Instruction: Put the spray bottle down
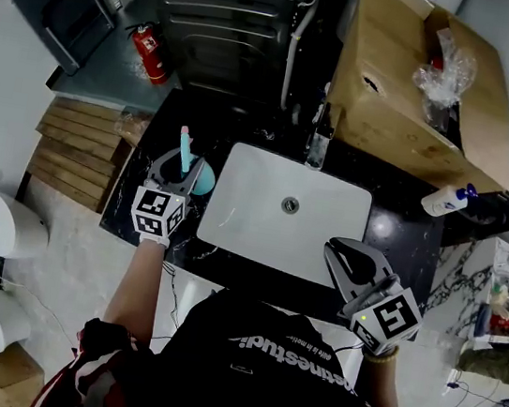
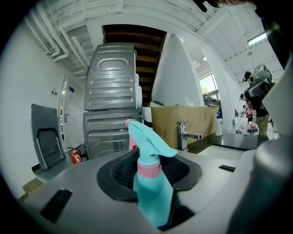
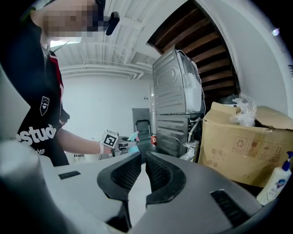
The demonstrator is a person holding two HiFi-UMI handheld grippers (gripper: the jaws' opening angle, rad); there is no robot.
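A teal spray bottle [image 1: 188, 161] with a pink collar and nozzle stands upright between the jaws of my left gripper [image 1: 181, 175], over the black counter [image 1: 410, 240] just left of the white sink [image 1: 264, 204]. In the left gripper view the bottle [image 2: 151, 192] fills the gap of the left gripper [image 2: 151, 162], and the pads press on its body. Whether its base touches the counter is hidden. My right gripper [image 1: 346, 256] hovers at the sink's near right corner. The right gripper [image 3: 143, 167] holds nothing, its jaws only a slit apart.
A chrome faucet [image 1: 318, 146] stands behind the sink. A big cardboard box [image 1: 395, 86] sits at the back right, with a white pump bottle [image 1: 446, 200] beside it. A metal appliance [image 1: 226, 13], a red fire extinguisher [image 1: 149, 51] and wooden slats [image 1: 78, 148] lie to the left.
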